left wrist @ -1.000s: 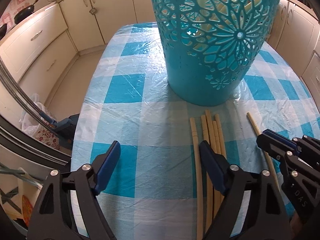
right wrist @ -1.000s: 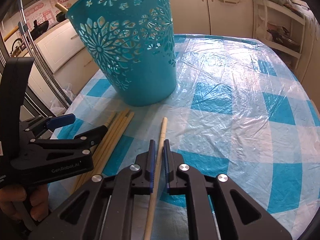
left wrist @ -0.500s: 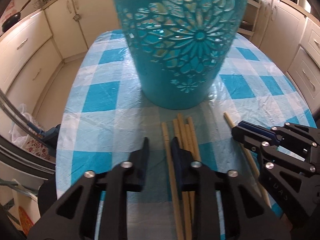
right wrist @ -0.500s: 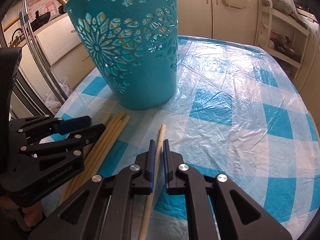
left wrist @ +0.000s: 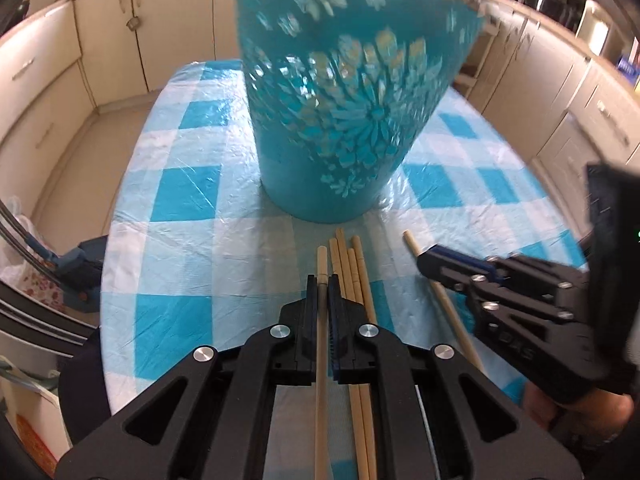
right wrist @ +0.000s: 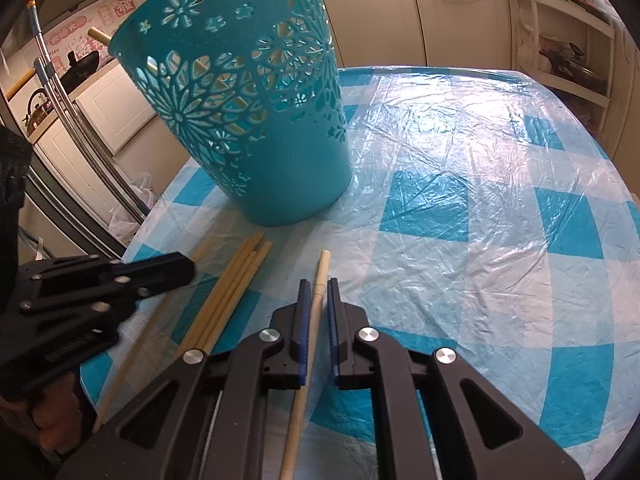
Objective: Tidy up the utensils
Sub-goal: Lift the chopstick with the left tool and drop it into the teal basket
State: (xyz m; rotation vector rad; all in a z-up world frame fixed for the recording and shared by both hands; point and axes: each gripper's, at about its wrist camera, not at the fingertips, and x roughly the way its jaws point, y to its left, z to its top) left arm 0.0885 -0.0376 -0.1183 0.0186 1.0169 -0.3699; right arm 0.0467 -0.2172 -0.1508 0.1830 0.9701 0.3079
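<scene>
The left gripper (left wrist: 322,280) had its jaws clamped on one pale chopstick (left wrist: 321,264); its lower end ran out of frame. The right gripper (right wrist: 319,285) pinched another chopstick (right wrist: 322,266) the same way. At one o'clock of the left jaws lay the loose chopsticks (left wrist: 352,264), slim, tan. At twelve stood the teal cutout basket (left wrist: 340,120), blurred, on the checked table (left wrist: 180,196).

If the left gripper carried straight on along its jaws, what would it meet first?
The left gripper, shut on one chopstick, points down toward the tablecloth just short of the teal basket. Probably the cloth comes first, then the basket's base; depth is unclear.
</scene>
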